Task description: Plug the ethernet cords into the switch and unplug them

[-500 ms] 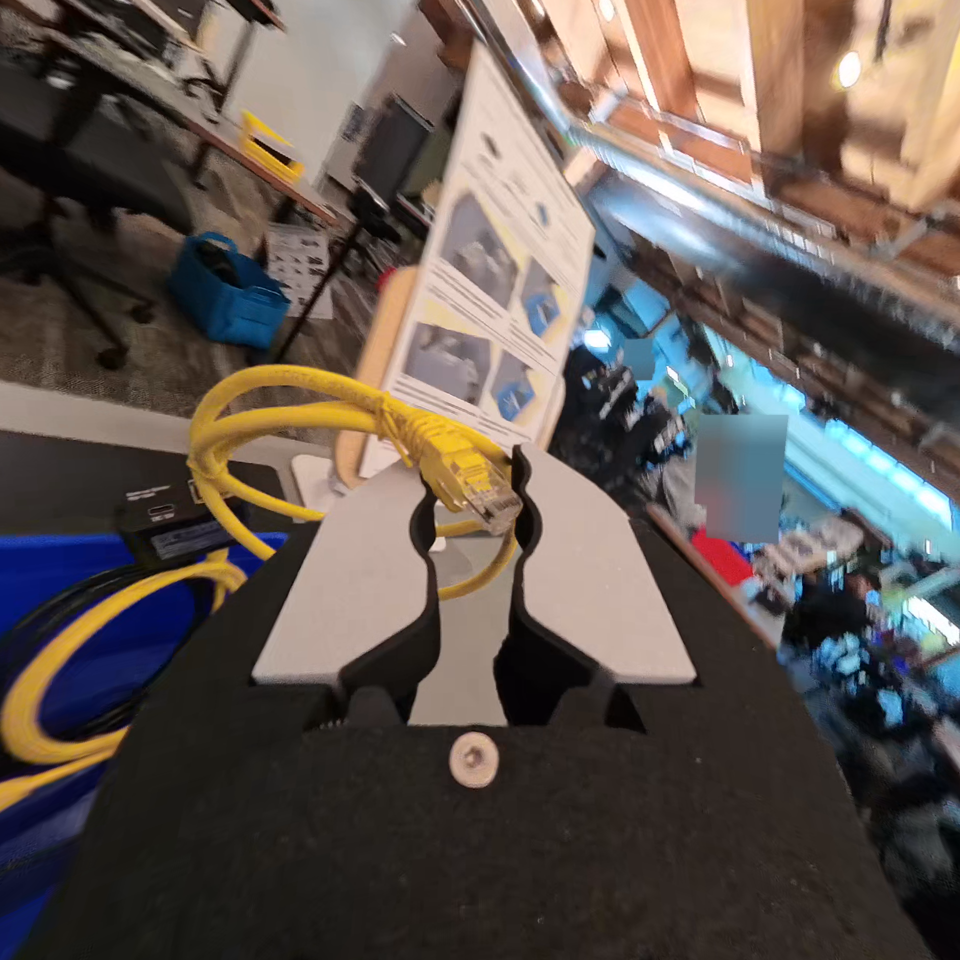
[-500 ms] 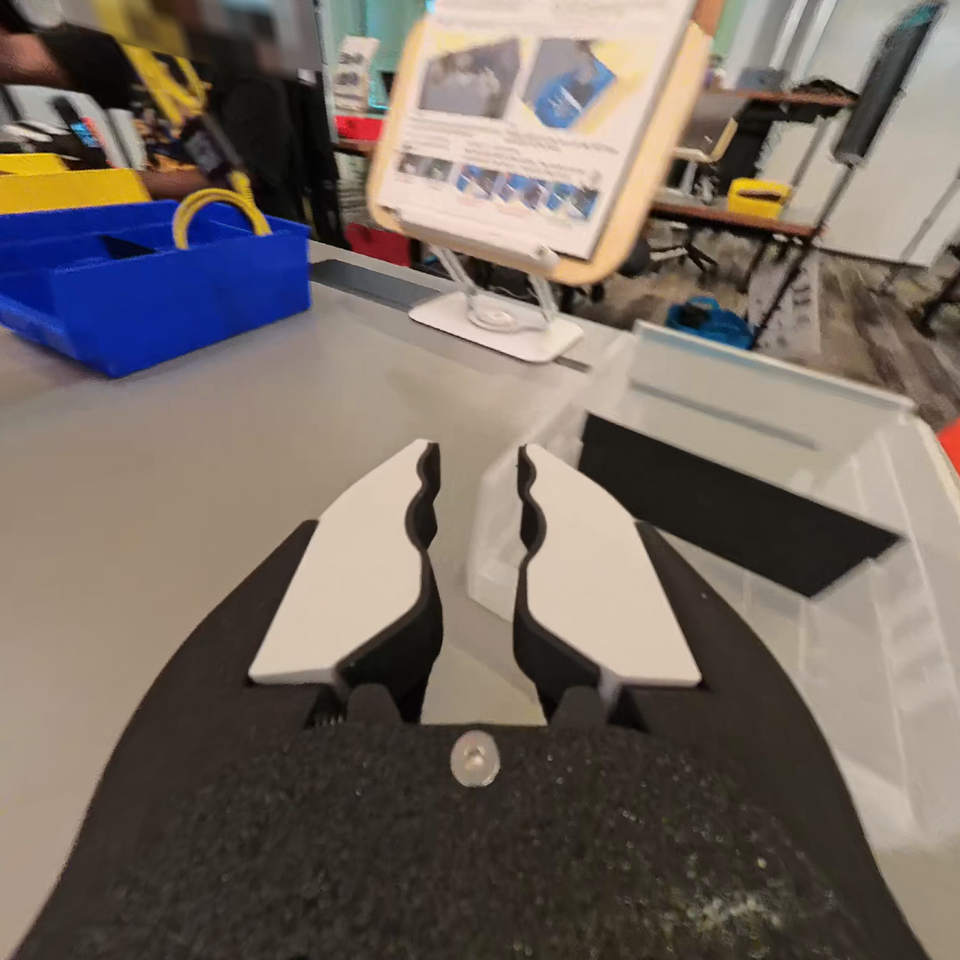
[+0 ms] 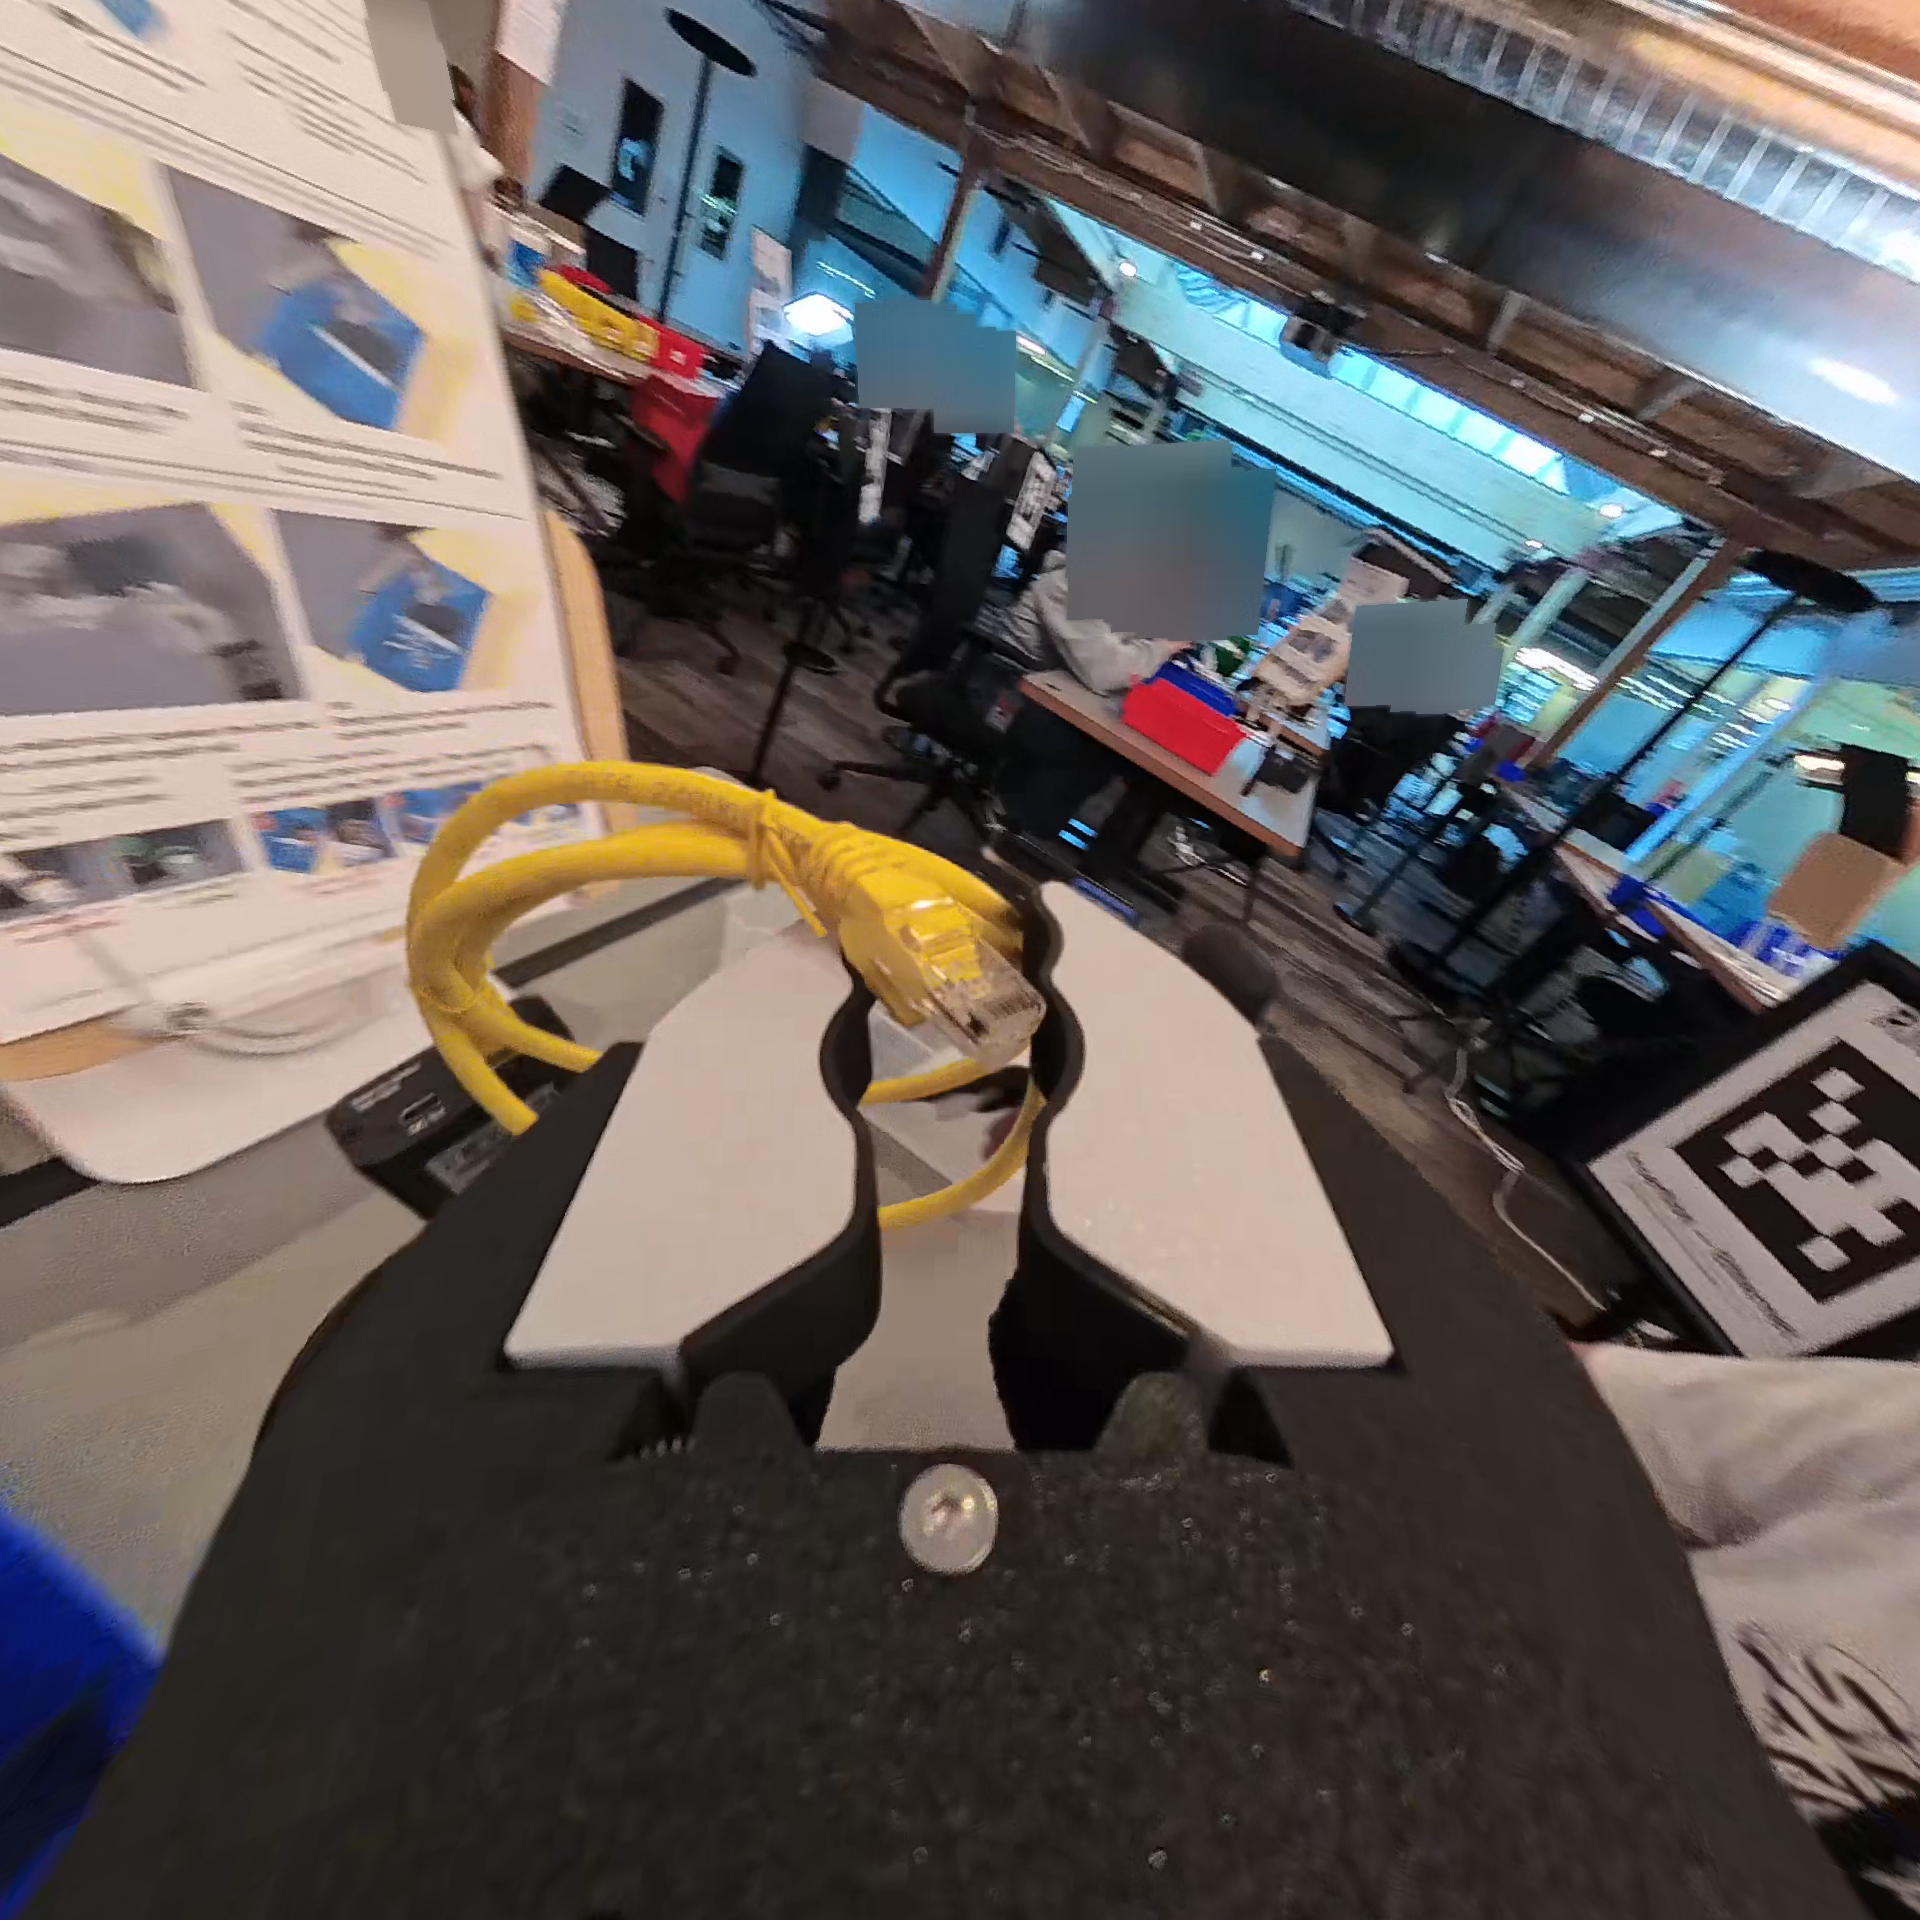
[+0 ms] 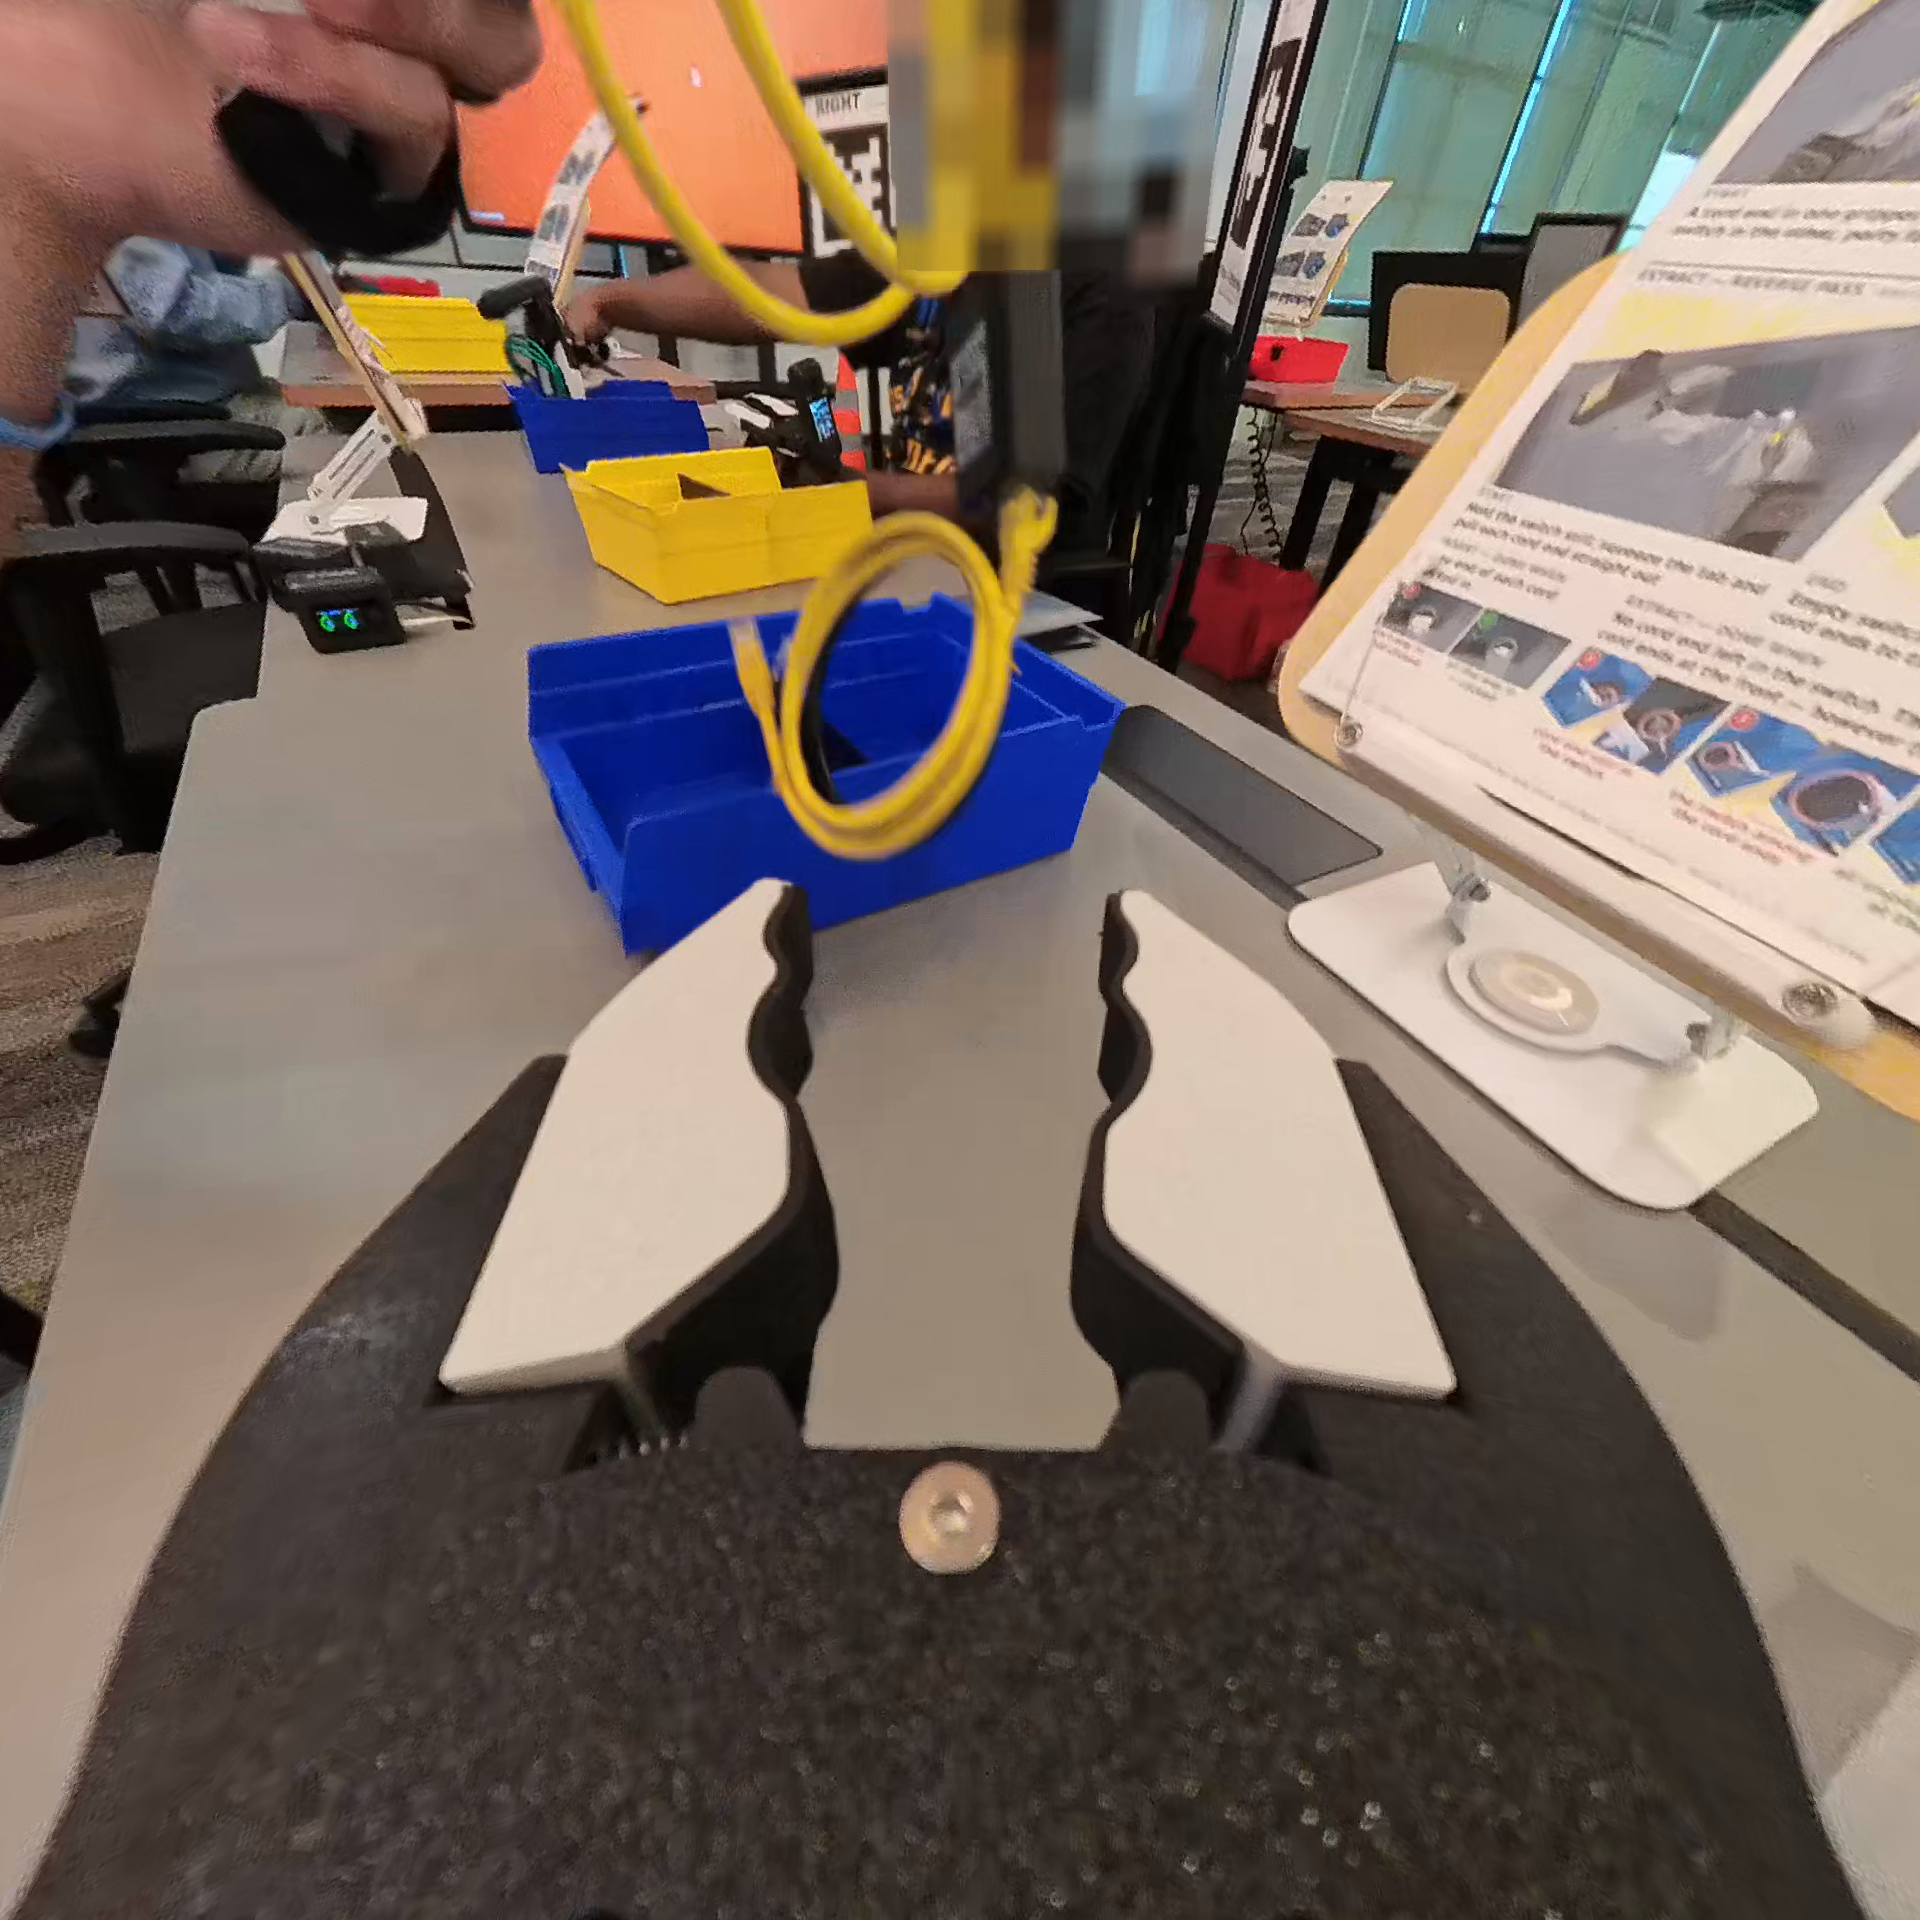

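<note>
My left gripper (image 3: pixel 940 935) is shut on the clear plug (image 3: pixel 966 997) of a yellow ethernet cord (image 3: pixel 582 831), which lies slantwise between the pads. The cord loops left and down to the black switch (image 3: pixel 447 1132) below my fingers. In the right wrist view the switch (image 4: pixel 1003 395) hangs in the air, with a second coiled yellow cord (image 4: pixel 894 707) plugged into its lower end and dangling over the blue bin (image 4: pixel 665 821). My right gripper (image 4: pixel 951 914) is open and empty, low over the grey table (image 4: pixel 364 935) just in front of the bin.
An instruction board on a white stand (image 4: pixel 1558 1039) is at the right, and also fills the left of the left wrist view (image 3: pixel 208 520). A yellow bin (image 4: pixel 707 530) sits behind the blue one. A person's hand (image 4: pixel 156 114) is at the upper left. A black-and-white marker panel (image 3: pixel 1818 1143) is at the right. Some 25 cm of space lies between my two pairs of fingers.
My right gripper has opened wide and swung left to face the blue bin. My left gripper has swung away from the bin, still gripping the plug, with the cord and switch coming along.
</note>
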